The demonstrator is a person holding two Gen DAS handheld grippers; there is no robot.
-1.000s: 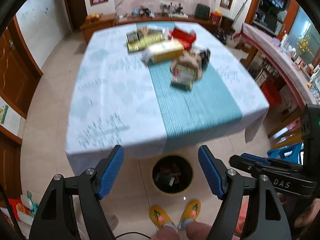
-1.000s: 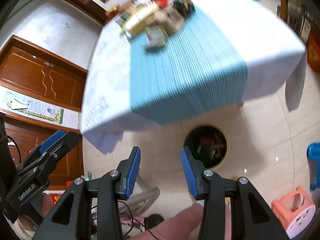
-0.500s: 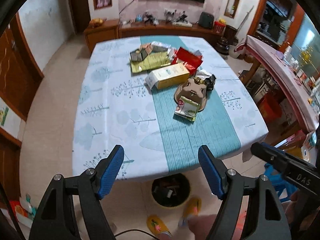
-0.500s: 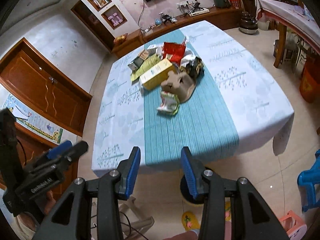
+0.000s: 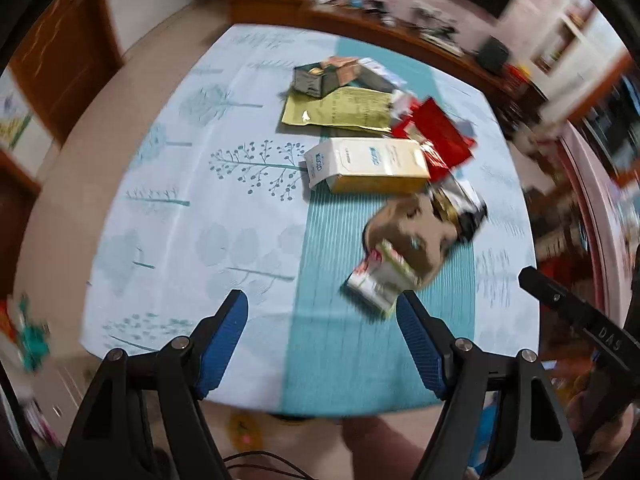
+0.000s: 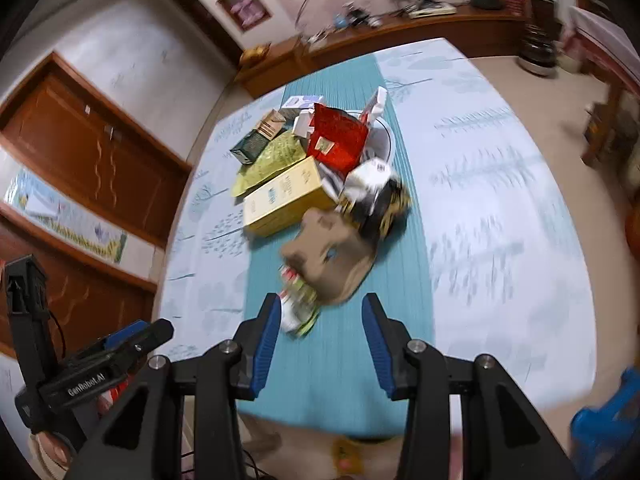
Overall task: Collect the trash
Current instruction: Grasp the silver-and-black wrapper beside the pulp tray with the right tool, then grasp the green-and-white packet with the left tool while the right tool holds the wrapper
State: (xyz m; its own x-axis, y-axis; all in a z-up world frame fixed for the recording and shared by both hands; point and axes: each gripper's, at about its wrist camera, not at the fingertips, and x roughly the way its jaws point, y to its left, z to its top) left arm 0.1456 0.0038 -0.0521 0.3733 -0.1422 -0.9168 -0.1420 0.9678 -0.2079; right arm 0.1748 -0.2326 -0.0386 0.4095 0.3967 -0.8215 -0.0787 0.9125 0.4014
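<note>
On left tool (image 6: 92, 376), "GenRobot.AI"; right tool (image 5: 592, 328), "DAS"

Trash pile (image 5: 384, 168) mid-table (image 5: 168, 208); carton (image 5: 366, 165) behind packet (image 5: 380, 284).

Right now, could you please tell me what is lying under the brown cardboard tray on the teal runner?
A small green-and-red packet sticks out from under the brown cardboard tray's near edge, on the teal runner. How far the packet reaches beneath, and anything else there, is covered.
</note>
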